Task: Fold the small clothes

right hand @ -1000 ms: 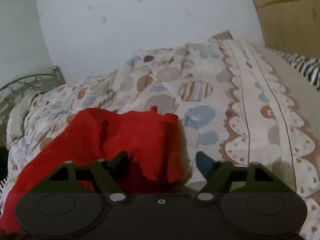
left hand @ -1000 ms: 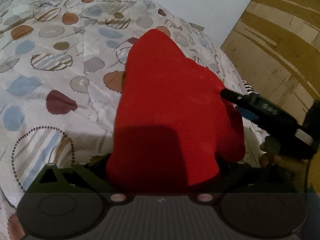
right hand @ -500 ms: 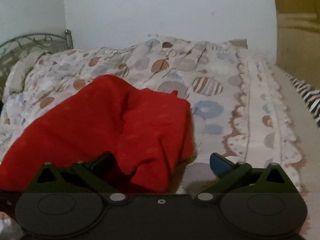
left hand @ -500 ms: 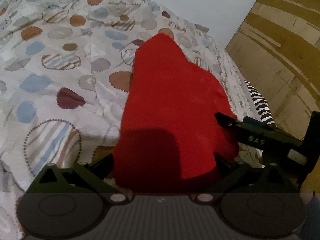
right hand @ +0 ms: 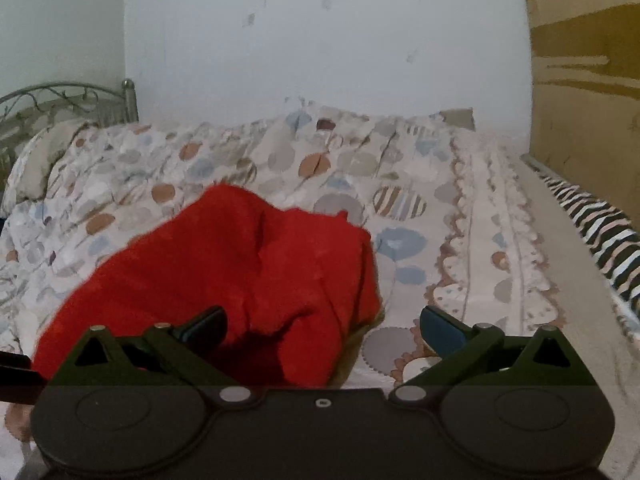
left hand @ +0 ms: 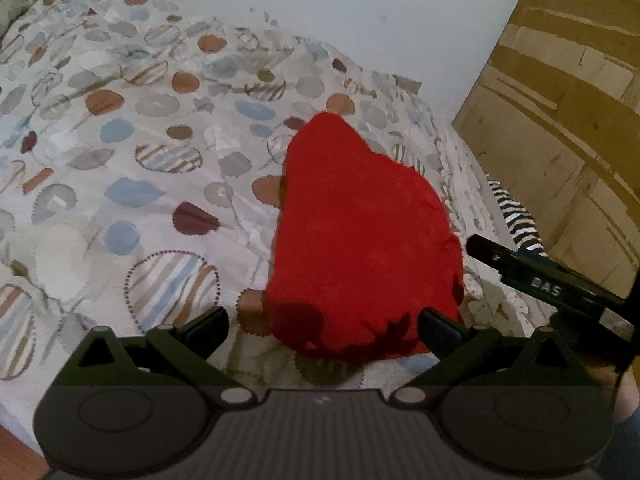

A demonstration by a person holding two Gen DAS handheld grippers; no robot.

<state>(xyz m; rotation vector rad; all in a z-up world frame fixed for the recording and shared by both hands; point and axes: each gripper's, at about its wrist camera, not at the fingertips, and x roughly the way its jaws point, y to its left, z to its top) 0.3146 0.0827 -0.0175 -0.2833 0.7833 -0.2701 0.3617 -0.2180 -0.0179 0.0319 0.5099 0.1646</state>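
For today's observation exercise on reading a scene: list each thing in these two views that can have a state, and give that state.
red garment: lying loose and bunched on the bedspread, released, not yet neatly folded.
left gripper: open, nothing between the pads.
right gripper: open, jaws have just been opening; cloth not gripped.
bedspread: spread over the bed, wrinkled.

Dim, soft indoor light is recorded. Fisheye bending and dark corners are seen at the edges. Slight blur is present; shadows are cast on the red cloth [left hand: 360, 248].
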